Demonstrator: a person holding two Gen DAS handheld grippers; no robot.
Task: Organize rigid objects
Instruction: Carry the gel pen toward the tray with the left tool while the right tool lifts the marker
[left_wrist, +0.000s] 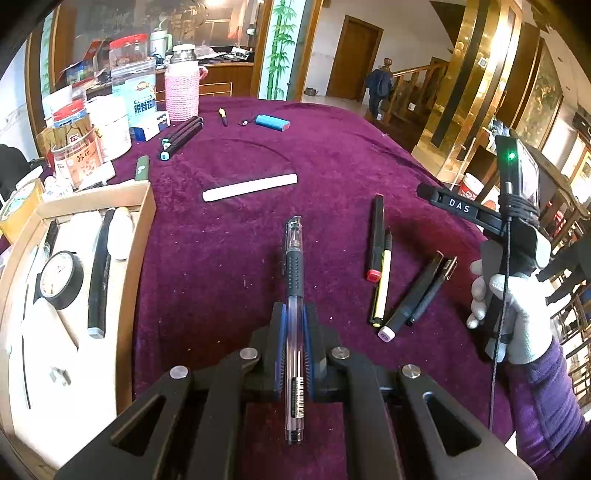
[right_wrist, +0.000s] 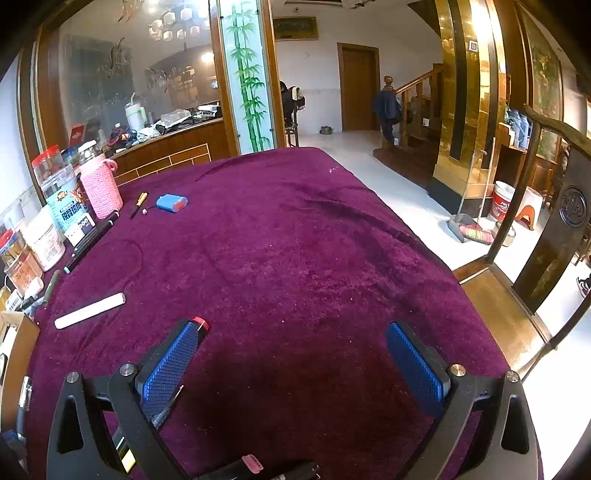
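My left gripper (left_wrist: 294, 314) is shut on a clear gel pen (left_wrist: 294, 266) with a black rubber grip, held lengthwise above the purple cloth. To its left stands a cardboard box (left_wrist: 142, 229) holding a roll of black tape (left_wrist: 61, 278), a dark stick and white pieces. A red-capped black marker (left_wrist: 376, 236), a yellow pen (left_wrist: 382, 284) and two dark pens (left_wrist: 417, 295) lie on the cloth to the right. A gloved hand holds the right gripper's body (left_wrist: 517, 236) at the right edge. My right gripper (right_wrist: 295, 345) stands open over bare cloth, the pens partly hidden under its left finger.
A white stick (left_wrist: 249, 187) (right_wrist: 90, 310) lies mid-table. Black markers (left_wrist: 181, 137), a blue battery pack (left_wrist: 272, 122) (right_wrist: 171, 203), a pink knitted bottle (left_wrist: 181, 88) and jars (left_wrist: 77, 147) crowd the far left. A wooden chair (right_wrist: 517, 314) stands at the table's right edge.
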